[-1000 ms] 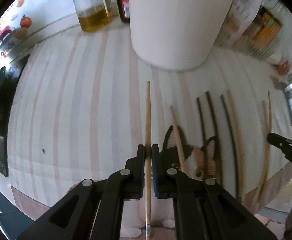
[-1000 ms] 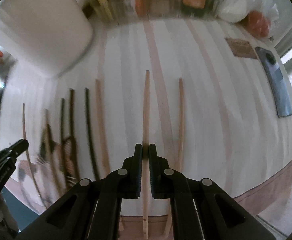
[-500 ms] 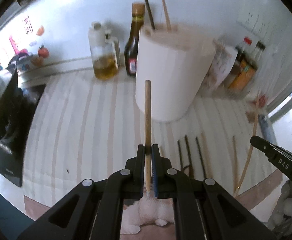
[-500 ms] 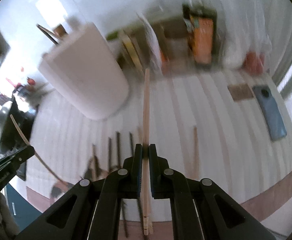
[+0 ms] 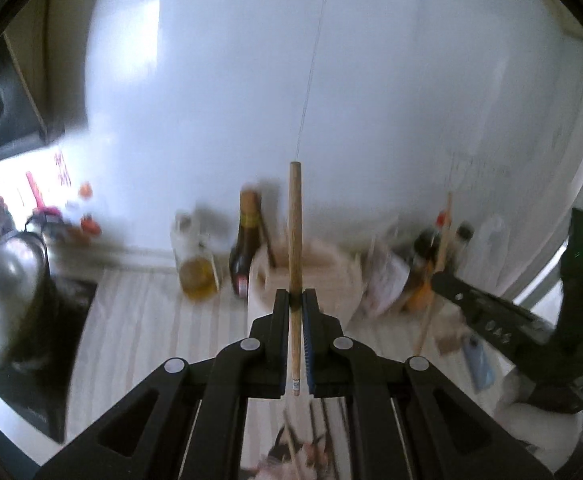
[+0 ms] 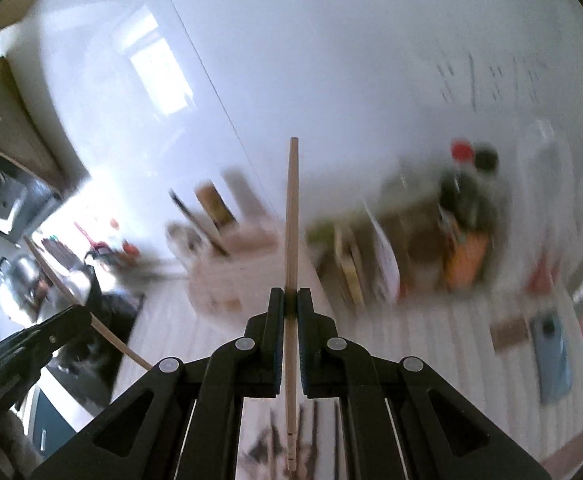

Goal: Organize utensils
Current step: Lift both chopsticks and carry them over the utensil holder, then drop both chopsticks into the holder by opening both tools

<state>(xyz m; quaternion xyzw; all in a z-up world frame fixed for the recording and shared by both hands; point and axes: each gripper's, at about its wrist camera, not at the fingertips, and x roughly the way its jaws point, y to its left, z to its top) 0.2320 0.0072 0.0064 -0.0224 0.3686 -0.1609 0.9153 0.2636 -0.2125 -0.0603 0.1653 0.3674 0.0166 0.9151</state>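
Wooden chopstick (image 5: 294, 240) is clamped in the left claw (image 5: 296, 300), a paler chopstick (image 6: 291, 240) in the right claw (image 6: 287, 300), each pointing straight ahead beyond the tips. Gripped low, both leave long free ends, probably for dropping into the white holder (image 5: 323, 276) ahead on the worktop (image 5: 143, 320).

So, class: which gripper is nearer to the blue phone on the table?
Right. The right gripper hangs up and left of the phone; the left gripper sits farther left, beyond it.
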